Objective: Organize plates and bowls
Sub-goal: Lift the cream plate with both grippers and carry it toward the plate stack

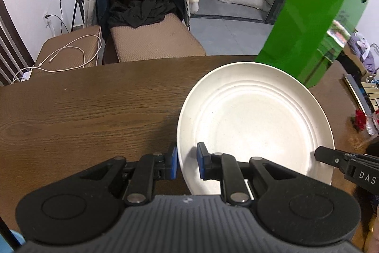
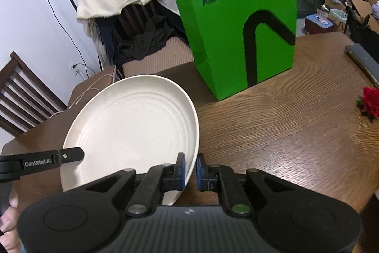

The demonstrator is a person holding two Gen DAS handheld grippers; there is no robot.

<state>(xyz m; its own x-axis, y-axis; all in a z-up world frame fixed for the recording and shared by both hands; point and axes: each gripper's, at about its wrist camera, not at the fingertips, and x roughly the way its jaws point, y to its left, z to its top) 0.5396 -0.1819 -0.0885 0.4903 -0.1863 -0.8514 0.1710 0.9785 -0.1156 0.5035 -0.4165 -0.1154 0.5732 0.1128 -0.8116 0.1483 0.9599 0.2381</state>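
Left wrist shows both tongs, left (image 1: 187,164) and right (image 2: 190,171), pinching the plate (image 1: 254,125) by opposite rims, tilted above the counter (image 1: 83,110) near the bag (image 1: 315,23), so uneven pull might slip it.

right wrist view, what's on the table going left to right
White plate, clamped at its rim by the right gripper → green box standing upright → red flower near the right edge.
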